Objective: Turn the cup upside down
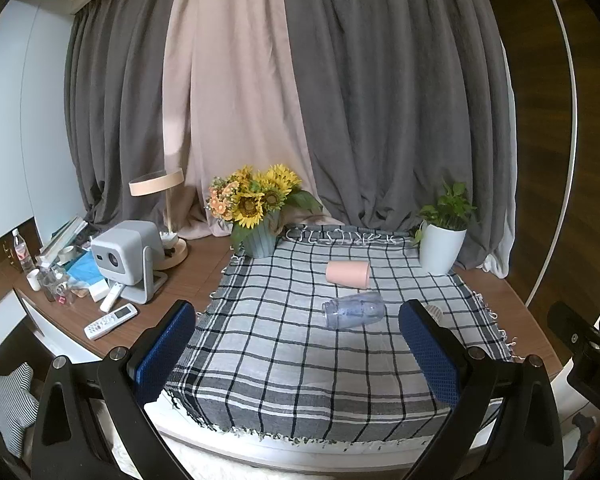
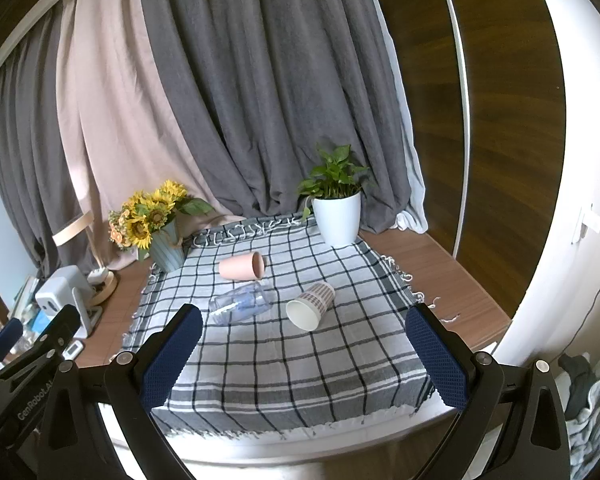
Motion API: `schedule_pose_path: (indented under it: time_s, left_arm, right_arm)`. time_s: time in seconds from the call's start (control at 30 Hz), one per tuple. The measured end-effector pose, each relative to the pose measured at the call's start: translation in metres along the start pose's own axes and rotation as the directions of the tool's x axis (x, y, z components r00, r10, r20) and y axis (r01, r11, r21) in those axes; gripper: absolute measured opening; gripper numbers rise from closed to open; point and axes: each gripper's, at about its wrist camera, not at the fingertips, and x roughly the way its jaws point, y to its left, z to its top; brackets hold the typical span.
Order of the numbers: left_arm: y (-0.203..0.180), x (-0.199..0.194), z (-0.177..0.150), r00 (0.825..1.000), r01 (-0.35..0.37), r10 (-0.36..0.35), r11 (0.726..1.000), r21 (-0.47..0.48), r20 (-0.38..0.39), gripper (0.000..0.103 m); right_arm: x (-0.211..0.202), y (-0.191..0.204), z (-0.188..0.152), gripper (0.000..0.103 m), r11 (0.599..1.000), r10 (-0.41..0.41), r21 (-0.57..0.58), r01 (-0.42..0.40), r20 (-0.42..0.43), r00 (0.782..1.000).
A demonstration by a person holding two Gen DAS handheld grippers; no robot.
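- Left gripper (image 1: 296, 330) up close, fingers spread wide, holding nothing; on the checked cloth (image 1: 284, 376) beyond, clear cup (image 1: 354, 309) and pink cup (image 1: 348, 274) lie on their sides.
- Right gripper (image 2: 303, 334) also gapes wide and empty; paper cup (image 2: 311, 305) lies tipped over just beside the clear one.

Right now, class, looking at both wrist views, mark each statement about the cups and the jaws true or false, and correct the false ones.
1. The pink cup stands upright. False: it lies on its side on the checked cloth.
2. The paper cup lies on its side with its mouth toward the camera. True.
3. The right gripper holds the clear cup. False: its jaws are open and empty.
4. The left gripper has open jaws. True.
5. The white plant pot stands upright. True.
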Motion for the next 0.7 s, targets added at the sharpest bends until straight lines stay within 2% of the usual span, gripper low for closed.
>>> schedule_pose_path:
  time_s: [0.7]
  left_arm:
    - [-0.002,0.0007,0.001,1.0,0.001,-0.001,1.0,0.001,-0.004,0.103]
  right_arm:
    - [0.0036,-0.0026,-0.0017,0.102,1.0,0.001,0.003,-0.001,-0.001,1.0]
